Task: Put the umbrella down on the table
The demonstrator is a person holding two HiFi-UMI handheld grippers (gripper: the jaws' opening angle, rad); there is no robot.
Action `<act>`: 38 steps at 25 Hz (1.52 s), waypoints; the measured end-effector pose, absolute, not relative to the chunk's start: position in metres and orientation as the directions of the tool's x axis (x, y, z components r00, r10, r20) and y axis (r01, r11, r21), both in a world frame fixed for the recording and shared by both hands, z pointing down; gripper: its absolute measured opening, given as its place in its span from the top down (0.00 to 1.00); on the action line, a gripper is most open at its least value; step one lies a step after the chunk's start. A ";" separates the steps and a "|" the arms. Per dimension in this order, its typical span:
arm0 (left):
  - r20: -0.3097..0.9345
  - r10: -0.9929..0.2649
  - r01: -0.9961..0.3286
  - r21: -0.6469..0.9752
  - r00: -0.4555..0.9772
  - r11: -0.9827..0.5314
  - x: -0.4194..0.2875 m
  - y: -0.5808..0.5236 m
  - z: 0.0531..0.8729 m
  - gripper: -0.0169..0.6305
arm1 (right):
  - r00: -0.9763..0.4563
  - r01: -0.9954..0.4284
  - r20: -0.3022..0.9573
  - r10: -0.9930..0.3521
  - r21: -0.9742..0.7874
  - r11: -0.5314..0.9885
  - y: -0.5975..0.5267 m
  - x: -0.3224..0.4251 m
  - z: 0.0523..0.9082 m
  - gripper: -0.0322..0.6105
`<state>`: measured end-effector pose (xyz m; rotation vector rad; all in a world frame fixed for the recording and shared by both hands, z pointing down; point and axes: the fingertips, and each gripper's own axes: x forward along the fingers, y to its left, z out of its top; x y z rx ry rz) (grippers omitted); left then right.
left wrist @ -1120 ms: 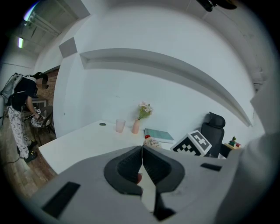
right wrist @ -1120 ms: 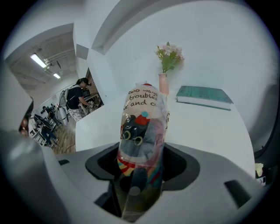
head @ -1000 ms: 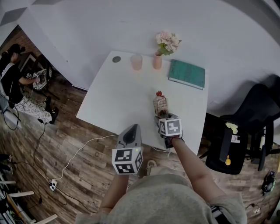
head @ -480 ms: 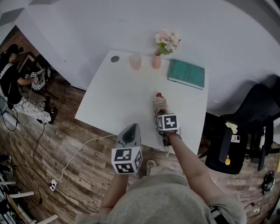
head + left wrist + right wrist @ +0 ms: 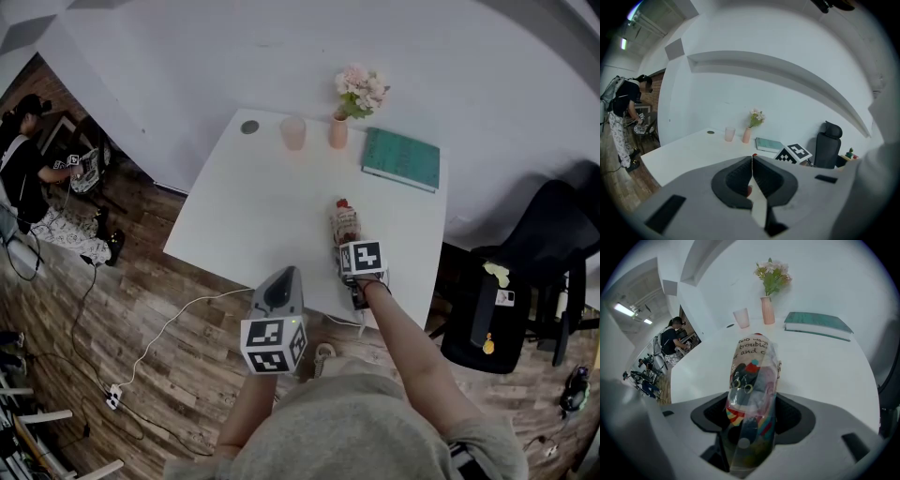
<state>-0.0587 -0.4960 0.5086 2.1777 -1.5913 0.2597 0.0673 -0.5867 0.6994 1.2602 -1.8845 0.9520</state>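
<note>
Flowers [image 5: 361,89] stand in vase [image 5: 337,133]; right claw [image 5: 752,417] grips umbrella [image 5: 753,373].

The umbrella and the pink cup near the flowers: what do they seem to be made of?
The umbrella looks like folded printed fabric under clear, glossy plastic film: cartoon colours show through a shiny, crinkled surface. The cup looks like translucent pink plastic or frosted glass; its pale, see-through wall fits either.
</note>
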 end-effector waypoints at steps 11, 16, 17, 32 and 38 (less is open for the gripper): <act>0.375 -0.874 -0.945 0.220 0.310 -0.240 -0.073 -0.466 0.492 0.96 | -0.285 -0.952 0.816 -0.503 -0.178 0.250 -0.570 0.071 0.678 0.48; 0.368 -0.876 -0.944 0.219 0.314 -0.246 -0.078 -0.448 0.485 0.96 | -0.276 -0.957 0.789 -0.549 -0.170 0.236 -0.554 0.075 0.657 0.49; 0.365 -0.876 -0.944 0.219 0.315 -0.248 -0.079 -0.444 0.483 0.96 | -0.275 -0.957 0.782 -0.560 -0.167 0.237 -0.549 0.075 0.652 0.50; 0.336 -0.876 -0.935 0.198 0.347 -0.294 -0.085 -0.346 0.467 0.96 | -0.319 -0.947 0.653 -0.687 -0.198 0.252 -0.446 0.058 0.581 0.57; 0.325 -0.876 -0.932 0.195 0.356 -0.306 -0.092 -0.306 0.463 0.96 | -0.325 -0.945 0.615 -0.718 -0.182 0.272 -0.396 0.048 0.563 0.61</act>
